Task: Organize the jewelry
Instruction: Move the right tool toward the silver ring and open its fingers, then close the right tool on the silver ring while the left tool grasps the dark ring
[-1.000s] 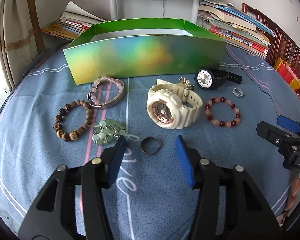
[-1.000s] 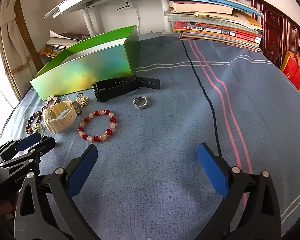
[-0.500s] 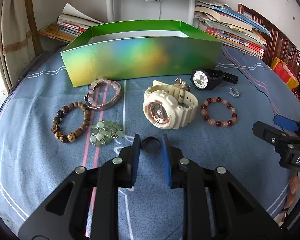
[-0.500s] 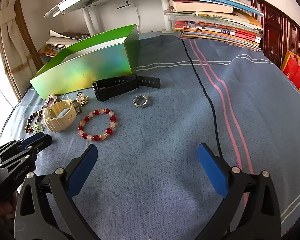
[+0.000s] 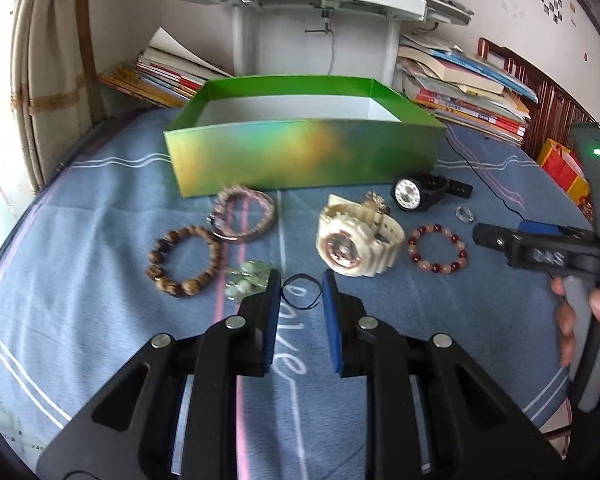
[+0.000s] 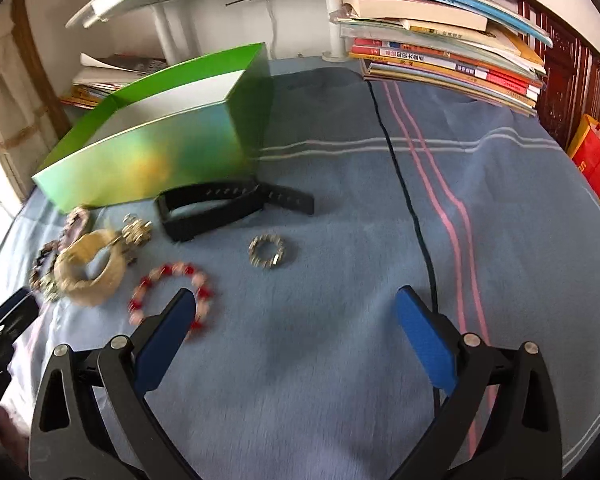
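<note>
Jaws on left gripper [image 5: 301,294] are pinching a thin dark ring [image 5: 301,291] between the blue pads [image 5: 271,312]; gap is now only ring-wide. One sec ago the same jaws were standing wide apart w/ the ring lying flat on the blue cloth [image 6: 340,360] between them; half a sec ago they were closing round it. Ring now appears lifted off the cloth, held at the fingertips, though blur is making contact w/ the fabric hard to rule out. Judgement: pick step is complete, carry to the green box [image 5: 300,160] is starting. The box is sitting open-topped toward the far edge of the cloth, beyond the jewelry row.

Right gripper [image 6: 296,320] is hovering w/ jaws spread wide, holding nothing. It is now sitting closer to the red bead bracelet [image 6: 172,296] than a sec ago; its left pad is overlapping the bracelet in the right wrist view.

Remaining on the cloth, ahead of the held ring: cream watch [image 5: 356,240], black watch [image 5: 420,196], brown bead bracelet [image 5: 184,260], pink bracelet [image 5: 244,216], green stone piece [image 5: 246,276], silver ring [image 6: 267,251].
</note>
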A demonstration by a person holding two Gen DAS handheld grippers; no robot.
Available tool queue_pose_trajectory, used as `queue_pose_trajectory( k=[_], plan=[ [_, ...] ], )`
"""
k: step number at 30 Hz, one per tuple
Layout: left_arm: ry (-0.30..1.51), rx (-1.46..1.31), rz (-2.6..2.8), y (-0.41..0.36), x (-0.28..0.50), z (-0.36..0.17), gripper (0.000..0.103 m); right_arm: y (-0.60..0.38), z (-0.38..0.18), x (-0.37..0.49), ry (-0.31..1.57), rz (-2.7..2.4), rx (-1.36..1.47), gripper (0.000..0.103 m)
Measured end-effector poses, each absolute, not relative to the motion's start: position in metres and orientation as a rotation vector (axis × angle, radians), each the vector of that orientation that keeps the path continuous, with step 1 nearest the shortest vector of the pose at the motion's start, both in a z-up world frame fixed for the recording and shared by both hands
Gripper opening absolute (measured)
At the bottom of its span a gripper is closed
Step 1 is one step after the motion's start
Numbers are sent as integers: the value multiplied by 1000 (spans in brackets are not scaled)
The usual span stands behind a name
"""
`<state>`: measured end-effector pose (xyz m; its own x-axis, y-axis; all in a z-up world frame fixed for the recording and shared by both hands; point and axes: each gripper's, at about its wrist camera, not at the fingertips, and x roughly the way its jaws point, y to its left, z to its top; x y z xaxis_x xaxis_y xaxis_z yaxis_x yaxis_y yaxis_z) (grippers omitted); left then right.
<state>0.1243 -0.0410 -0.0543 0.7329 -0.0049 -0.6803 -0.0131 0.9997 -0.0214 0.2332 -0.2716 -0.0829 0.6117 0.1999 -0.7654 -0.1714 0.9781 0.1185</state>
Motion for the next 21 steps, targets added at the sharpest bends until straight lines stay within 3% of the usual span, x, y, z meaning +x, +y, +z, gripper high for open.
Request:
queue_pose_trajectory(
  k=[3,5,9,12,14,21],
  plan=[
    [737,-42,15,-30,121,-51,21,-264,-90,249,898,170,-24,88],
    [735,-50,19,-24,121,-50,21,-259,-89,253,894,152,-65,73],
    [735,-67,25,-13,122,-50,21,-249,-87,253,885,177,-93,59],
    [733,-80,24,-6,122,-50,21,-242,-86,249,883,202,-101,40],
    [731,-87,22,-3,121,-50,21,-237,-84,247,886,205,-102,21],
    [707,-104,22,11,110,-39,21,-235,-77,229,851,201,-71,21]
  ],
)
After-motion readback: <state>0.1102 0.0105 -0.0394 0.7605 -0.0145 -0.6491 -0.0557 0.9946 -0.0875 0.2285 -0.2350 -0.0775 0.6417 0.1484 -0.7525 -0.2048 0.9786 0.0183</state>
